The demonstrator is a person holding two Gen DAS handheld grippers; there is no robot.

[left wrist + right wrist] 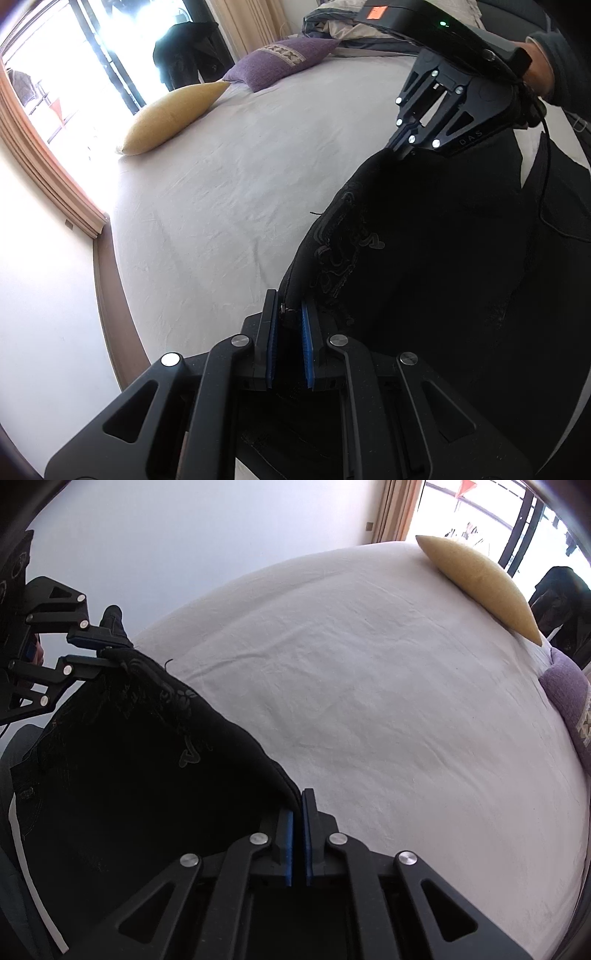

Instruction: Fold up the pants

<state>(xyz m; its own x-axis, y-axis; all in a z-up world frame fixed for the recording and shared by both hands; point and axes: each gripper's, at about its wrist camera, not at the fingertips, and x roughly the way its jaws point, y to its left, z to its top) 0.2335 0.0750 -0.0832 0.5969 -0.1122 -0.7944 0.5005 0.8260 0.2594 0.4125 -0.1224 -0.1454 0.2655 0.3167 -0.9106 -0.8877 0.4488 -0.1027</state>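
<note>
Nearest the lens, the left gripper (290,321) pinches one corner of the black pants (424,258) between its blue pads. The right gripper (298,805) is pressed together on the opposite corner of the same edge. The dark cloth stretches between the two tools and hangs below them, raised off the sheet. Beyond the fingertips lies the bare bed (369,683), then a yellow pillow (173,114) and a purple pillow (280,62) further off. No fold shows yet; judging from this, the garment is only picked up, with laying out and every fold left.
</note>
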